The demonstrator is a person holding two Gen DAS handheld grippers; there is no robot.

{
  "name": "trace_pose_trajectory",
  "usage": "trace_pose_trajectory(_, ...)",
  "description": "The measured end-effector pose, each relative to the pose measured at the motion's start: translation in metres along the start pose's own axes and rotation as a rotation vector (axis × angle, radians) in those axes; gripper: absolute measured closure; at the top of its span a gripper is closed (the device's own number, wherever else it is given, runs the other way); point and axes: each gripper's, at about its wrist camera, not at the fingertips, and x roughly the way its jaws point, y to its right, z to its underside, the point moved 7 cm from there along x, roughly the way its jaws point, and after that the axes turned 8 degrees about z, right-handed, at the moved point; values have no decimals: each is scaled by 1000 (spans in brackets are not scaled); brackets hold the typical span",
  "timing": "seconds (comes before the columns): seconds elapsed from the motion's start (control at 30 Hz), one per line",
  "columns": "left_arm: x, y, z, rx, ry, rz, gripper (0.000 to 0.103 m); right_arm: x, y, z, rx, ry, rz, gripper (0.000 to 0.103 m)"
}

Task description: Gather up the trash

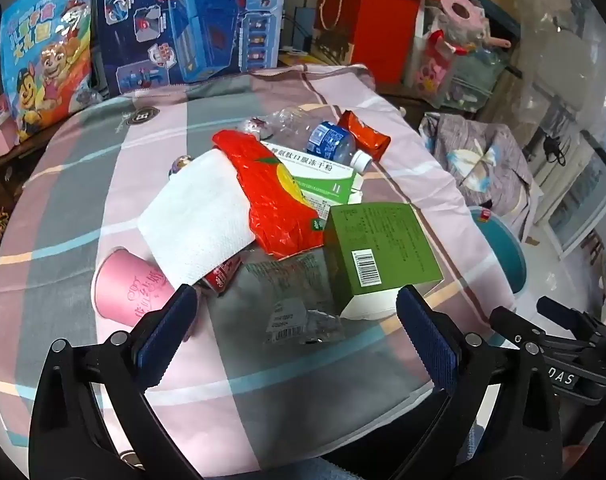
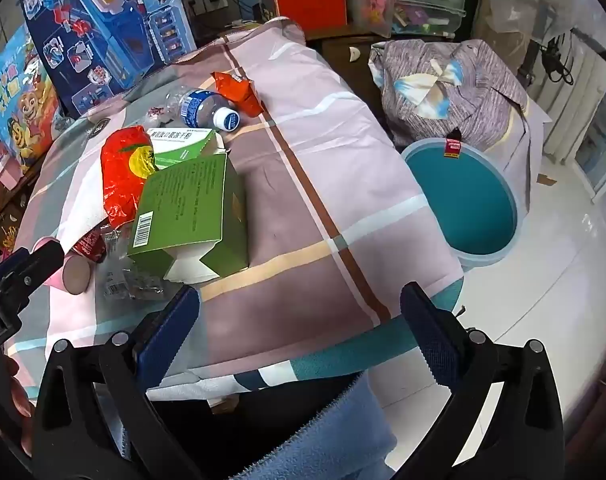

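We hold both grippers above a surface draped in a striped cloth [image 2: 327, 184], tilted down at the heap of trash. The left gripper [image 1: 299, 320] is spread wide with nothing between its pads; it hangs over a clear wrapper [image 1: 299, 312] that lies flat on the cloth. The right gripper [image 2: 299, 316] is spread wide too and empty, over bare cloth just right of the green box [image 2: 191, 216].

The trash sits in one pile toward the left: the green box, a red bag [image 1: 275, 196] draped over a paper towel [image 1: 195, 224], a pink cup [image 1: 127, 288] on its side, a small red can [image 1: 223, 274] half under the towel, a white-green carton [image 1: 323, 180], a bottle [image 1: 335, 144] and an orange packet [image 1: 363, 136] at the far end. The teal bin [image 2: 463, 204] stands on the floor off the right edge, below the surface.

What worries us is the overlap. Pulling the towel or the bag would likely drag the pieces that touch it, and the cup and bottle, lying on their sides, may roll off the edge. The clear wrapper is thin and flat, so the pads may pinch the cloth with it and tug the whole heap. The box is wide and its end flaps gape; a grip across it may crush it or slip. Since the bin is low and aside, a careless release could miss it.
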Motion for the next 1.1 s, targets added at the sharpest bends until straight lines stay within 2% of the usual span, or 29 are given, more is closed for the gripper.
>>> trace_pose_trajectory(0.07, 0, -1, 0, 17, 8, -22, 4, 0, -1, 0, -3, 0, 0, 6)
trace_pose_trajectory(0.33, -1, -6, 3, -10, -9, -19, 4, 2, 7, 0, -3, 1, 12, 6)
trace_pose_trajectory(1.1, 6, -10, 2, -10, -31, -21, 4, 6, 7, -1, 19, -21, 14, 6)
